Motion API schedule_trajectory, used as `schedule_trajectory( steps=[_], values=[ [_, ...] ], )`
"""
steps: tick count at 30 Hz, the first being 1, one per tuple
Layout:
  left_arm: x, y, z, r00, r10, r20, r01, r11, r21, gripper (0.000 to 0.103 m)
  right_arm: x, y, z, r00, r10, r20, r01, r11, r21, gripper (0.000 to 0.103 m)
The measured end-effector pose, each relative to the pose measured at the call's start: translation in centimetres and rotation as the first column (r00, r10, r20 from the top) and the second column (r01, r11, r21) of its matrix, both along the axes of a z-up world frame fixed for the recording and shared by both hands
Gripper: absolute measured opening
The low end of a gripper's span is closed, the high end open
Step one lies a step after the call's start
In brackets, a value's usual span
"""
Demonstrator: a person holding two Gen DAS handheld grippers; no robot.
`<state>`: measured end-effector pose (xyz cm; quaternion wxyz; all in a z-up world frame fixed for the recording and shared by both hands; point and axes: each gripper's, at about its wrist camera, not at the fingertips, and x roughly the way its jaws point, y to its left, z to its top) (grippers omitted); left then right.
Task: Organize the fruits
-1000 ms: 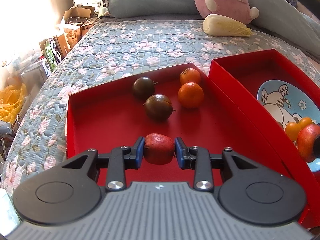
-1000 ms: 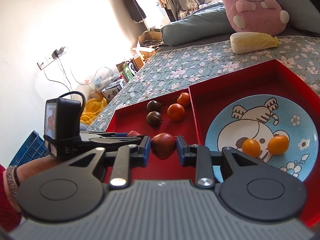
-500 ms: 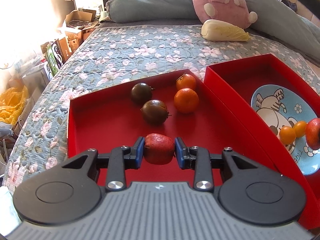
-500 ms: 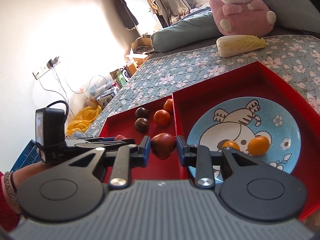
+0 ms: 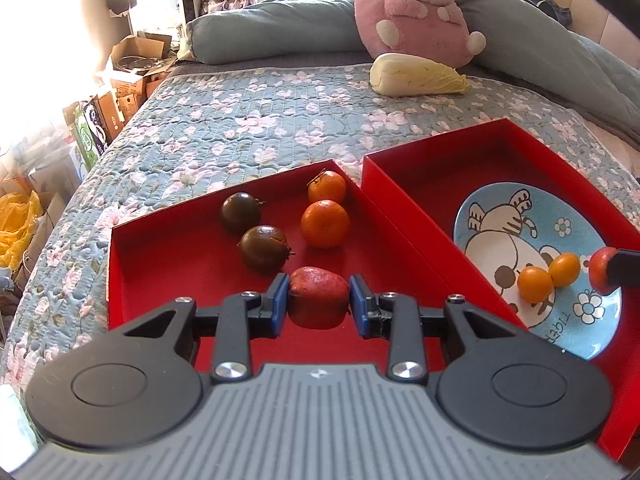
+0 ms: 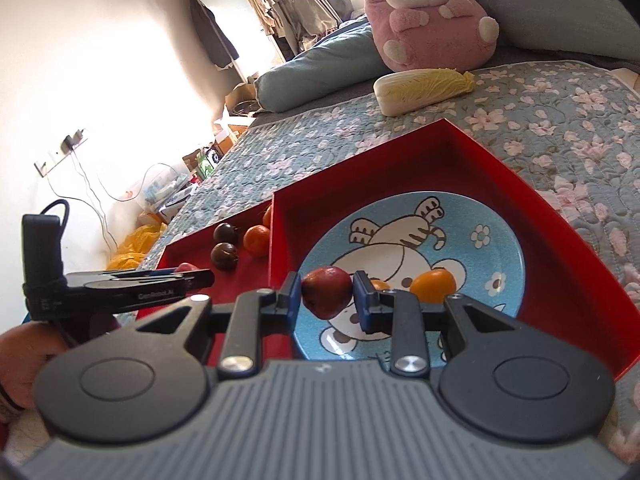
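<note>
Red fruit [image 5: 318,303] is clamped between the left gripper [image 5: 319,305] pads over the left tray's [image 5: 160,264] near edge; firm, rounded, best pinched across its middle. "TIGER" is read on the plate [image 5: 500,216].

Second red fruit [image 6: 327,297] is gripped by the right gripper [image 6: 327,300] over the plate's near-left rim. "GenRobot.AI" is read on the left gripper's side.

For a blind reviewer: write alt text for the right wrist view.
The right tool grips a red fruit over a blue cartoon plate holding two small orange fruits, inside a red box on a floral quilt.
</note>
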<state>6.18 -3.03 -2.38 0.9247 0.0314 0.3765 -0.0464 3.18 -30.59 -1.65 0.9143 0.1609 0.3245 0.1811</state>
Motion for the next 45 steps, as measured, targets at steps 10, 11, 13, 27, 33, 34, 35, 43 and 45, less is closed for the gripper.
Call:
schedule_trajectory(
  steps=[10,11,13,27,33,34,35,43,45],
  values=[
    [0.6,-3.9,2.5,0.995,-0.081,0.049,0.083,0.996,-0.043,0.038,0.1,-1.2,-0.7,1.0,-0.025,-0.005,0.025,0.999,-0.025,0.031],
    [0.8,-4.5,2.7,0.994,-0.092,0.051,0.094,0.994,-0.047,0.038,0.2,-1.2,-0.7,1.0,-0.025,-0.004,0.024,0.999,-0.029,0.031],
    [1.1,-5.6,3.0,0.992,-0.115,0.054,0.118,0.992,-0.053,0.038,0.2,-1.2,-0.8,1.0,-0.023,-0.005,0.023,0.999,-0.034,0.031],
    [2.4,-11.0,0.0,0.981,-0.193,-0.004,0.192,0.978,-0.08,0.038,0.3,-1.7,-1.4,1.0,-0.022,-0.02,0.02,0.998,-0.056,0.031],
    [2.4,-11.4,-1.3,0.98,-0.195,-0.026,0.193,0.978,-0.074,0.038,0.3,-1.8,-1.7,0.999,-0.021,-0.029,0.019,0.998,-0.059,0.031],
    [2.4,-11.5,-1.4,0.98,-0.194,-0.03,0.192,0.979,-0.074,0.038,0.3,-1.8,-1.7,0.999,-0.021,-0.03,0.019,0.998,-0.058,0.031],
    [2.5,-11.5,-1.5,0.98,-0.195,-0.034,0.192,0.979,-0.073,0.038,0.3,-1.8,-1.7,0.999,-0.021,-0.031,0.019,0.998,-0.058,0.031],
    [2.4,-11.7,-1.7,0.979,-0.203,-0.032,0.2,0.977,-0.07,0.038,0.3,-1.7,-1.9,0.999,-0.019,-0.036,0.017,0.998,-0.058,0.031],
    [2.4,-11.7,-1.7,0.979,-0.203,-0.033,0.2,0.977,-0.074,0.038,0.2,-1.7,-1.9,0.999,-0.018,-0.035,0.016,0.998,-0.058,0.031]
  ],
)
